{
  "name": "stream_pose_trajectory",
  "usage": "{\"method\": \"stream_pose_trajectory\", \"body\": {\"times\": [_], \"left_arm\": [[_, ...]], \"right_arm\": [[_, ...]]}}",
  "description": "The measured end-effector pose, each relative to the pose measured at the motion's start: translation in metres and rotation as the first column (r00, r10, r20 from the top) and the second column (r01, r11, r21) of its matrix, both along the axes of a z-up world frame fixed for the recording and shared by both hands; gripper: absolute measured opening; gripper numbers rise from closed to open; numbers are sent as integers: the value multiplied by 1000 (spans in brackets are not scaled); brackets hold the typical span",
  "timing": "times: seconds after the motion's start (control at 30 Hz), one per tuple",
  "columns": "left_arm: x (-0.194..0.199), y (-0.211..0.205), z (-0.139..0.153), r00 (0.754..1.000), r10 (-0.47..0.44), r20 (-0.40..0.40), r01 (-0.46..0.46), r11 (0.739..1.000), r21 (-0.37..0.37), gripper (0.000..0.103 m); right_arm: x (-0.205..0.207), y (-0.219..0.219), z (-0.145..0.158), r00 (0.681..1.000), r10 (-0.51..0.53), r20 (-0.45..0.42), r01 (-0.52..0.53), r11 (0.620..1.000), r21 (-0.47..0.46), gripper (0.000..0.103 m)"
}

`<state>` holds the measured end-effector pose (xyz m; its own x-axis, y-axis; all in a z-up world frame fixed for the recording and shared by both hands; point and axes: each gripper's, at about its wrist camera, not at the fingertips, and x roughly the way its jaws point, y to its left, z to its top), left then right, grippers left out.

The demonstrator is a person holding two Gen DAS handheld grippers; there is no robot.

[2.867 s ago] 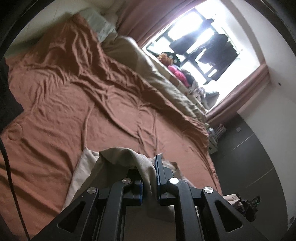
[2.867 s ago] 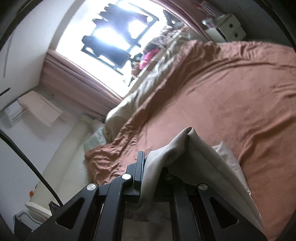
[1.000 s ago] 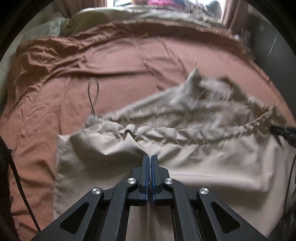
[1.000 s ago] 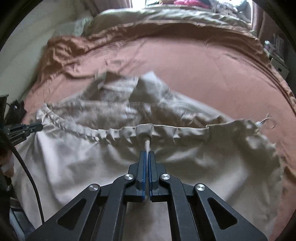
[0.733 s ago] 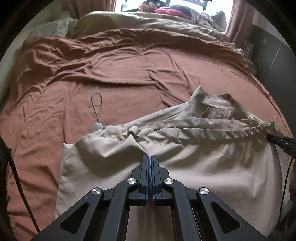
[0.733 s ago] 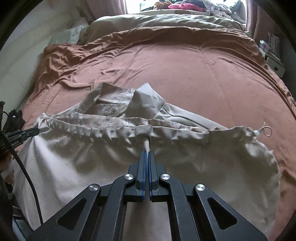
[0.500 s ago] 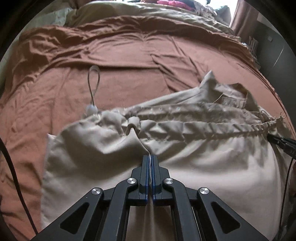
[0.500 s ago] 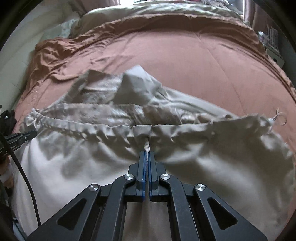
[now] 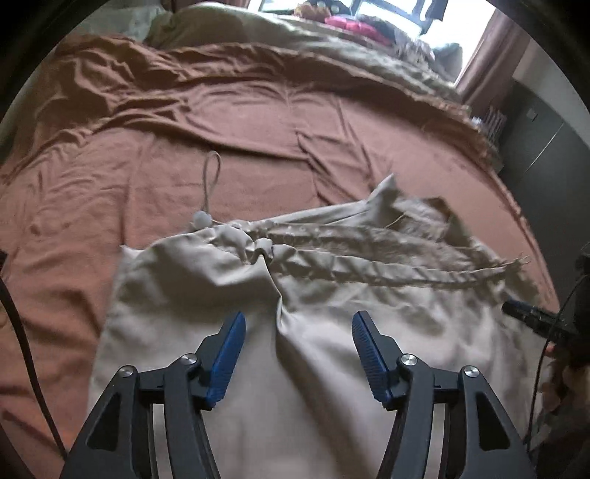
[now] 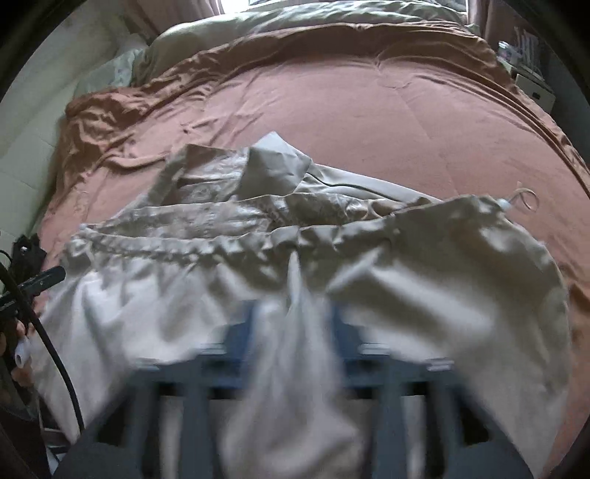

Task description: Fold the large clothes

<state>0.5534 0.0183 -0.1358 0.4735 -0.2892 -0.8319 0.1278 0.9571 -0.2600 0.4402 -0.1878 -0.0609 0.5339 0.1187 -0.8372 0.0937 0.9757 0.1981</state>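
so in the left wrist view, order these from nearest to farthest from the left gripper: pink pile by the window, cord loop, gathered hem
1. gathered hem, just ahead of the left gripper
2. cord loop, beyond, to the left
3. pink pile, far end by the window

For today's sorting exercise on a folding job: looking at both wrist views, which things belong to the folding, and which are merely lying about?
Belong to the job:
- beige garment, spread on the bed
- its drawstring loop
- left gripper, jaws just opened, fabric lying loose between them
- right gripper, blurred, jaws just opened

Lying about:
- brown bedspread
- olive duvet beyond it
- pink bundle by the window
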Motion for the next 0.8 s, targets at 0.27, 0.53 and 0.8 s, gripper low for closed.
{"method": "stream_pose_trajectory", "body": {"times": [0.27,0.53,0.8], "left_arm": [[-60,27,29,998,47,38,-45,998,-46,64],[-127,56,36,991,120,55,-115,990,-85,64],[-186,88,25,979,199,42,-194,975,-110,64]], "right_arm": [[-57,10,32,997,15,73,-15,1000,11,62],[-121,29,57,995,35,96,-33,999,-21,62],[-156,61,50,996,43,76,-42,999,-7,62]]}}
